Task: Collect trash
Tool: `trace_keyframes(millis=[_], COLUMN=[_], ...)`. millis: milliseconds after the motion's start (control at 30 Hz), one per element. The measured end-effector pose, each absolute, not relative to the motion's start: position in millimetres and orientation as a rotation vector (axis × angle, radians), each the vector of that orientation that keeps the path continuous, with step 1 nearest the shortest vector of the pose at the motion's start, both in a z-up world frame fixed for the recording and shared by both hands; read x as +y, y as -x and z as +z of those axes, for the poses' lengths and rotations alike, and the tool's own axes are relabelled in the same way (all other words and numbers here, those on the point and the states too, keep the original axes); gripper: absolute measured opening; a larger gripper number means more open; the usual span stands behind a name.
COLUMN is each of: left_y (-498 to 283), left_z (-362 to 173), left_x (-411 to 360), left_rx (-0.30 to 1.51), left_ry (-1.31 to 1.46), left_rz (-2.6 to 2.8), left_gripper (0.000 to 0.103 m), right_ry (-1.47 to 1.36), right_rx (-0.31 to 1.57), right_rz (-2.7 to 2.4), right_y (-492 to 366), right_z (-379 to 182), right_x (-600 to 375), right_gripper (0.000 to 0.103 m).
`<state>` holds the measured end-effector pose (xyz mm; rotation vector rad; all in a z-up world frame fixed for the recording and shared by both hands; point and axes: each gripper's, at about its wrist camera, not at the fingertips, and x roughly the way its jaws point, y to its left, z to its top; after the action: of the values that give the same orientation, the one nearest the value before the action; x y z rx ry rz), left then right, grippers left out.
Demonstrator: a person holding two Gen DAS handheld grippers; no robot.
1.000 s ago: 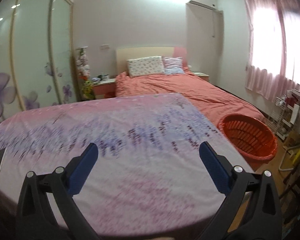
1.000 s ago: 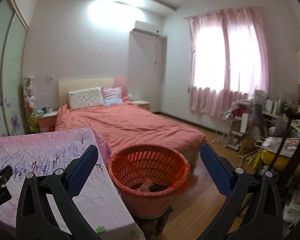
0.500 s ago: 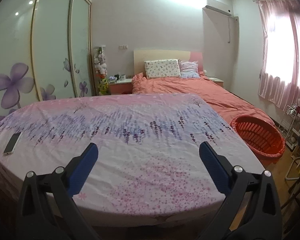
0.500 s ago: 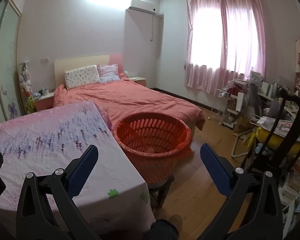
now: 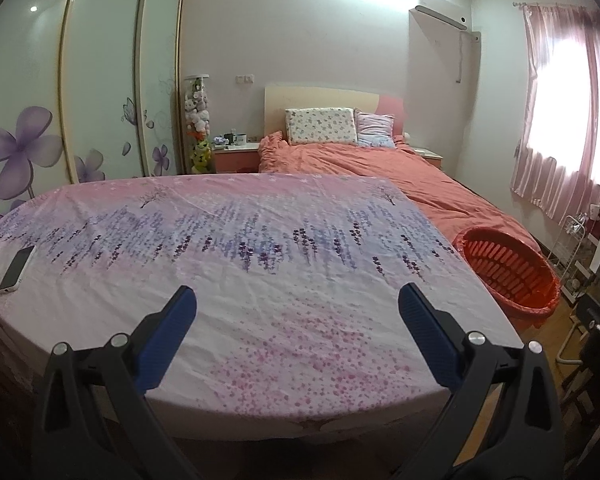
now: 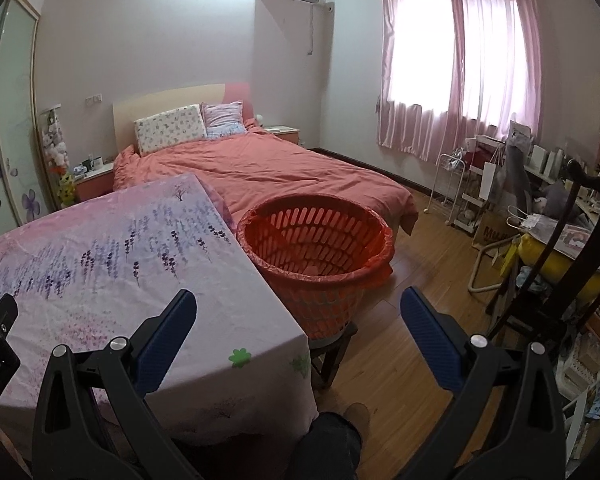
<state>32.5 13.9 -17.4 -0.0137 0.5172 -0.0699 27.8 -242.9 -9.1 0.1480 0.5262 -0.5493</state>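
An orange slatted basket (image 6: 316,240) with a red liner stands on a low stool at the right end of the table; it also shows in the left wrist view (image 5: 508,272). A pale scrap lies inside it. My left gripper (image 5: 296,312) is open and empty above the near edge of the table with the pink floral cloth (image 5: 260,240). My right gripper (image 6: 298,312) is open and empty, held over the table's right corner (image 6: 240,356) and the floor in front of the basket. No trash shows on the cloth.
A white phone (image 5: 16,268) lies on the table's left end. A bed with an orange cover (image 6: 280,168) stands behind. A cluttered rack, bags and a dark chair (image 6: 560,248) fill the right side. A wardrobe (image 5: 80,92) lines the left wall. My shoe (image 6: 356,416) shows on the wood floor.
Both grippers have pulled back and risen away from the table and basket, so more of the cloth and floor shows. Both stayed open and empty.
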Motion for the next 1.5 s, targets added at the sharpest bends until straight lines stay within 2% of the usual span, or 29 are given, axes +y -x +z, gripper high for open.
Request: trace_keyframes(millis=[433, 1500], left_y=[-31, -16], left_z=[-19, 7], left_x=[7, -25], left_rx=[0.56, 0.484], left_ry=[0.041, -0.058], left_rz=[-0.133, -0.088], left_gripper=[0.099, 0.099], right_ry=[-0.174, -0.191], right_rx=[0.531, 0.486], right_rz=[-0.517, -0.514], right_y=[-25, -18], right_z=[-8, 5], right_x=[-248, -253], right_gripper=[0.101, 0.101])
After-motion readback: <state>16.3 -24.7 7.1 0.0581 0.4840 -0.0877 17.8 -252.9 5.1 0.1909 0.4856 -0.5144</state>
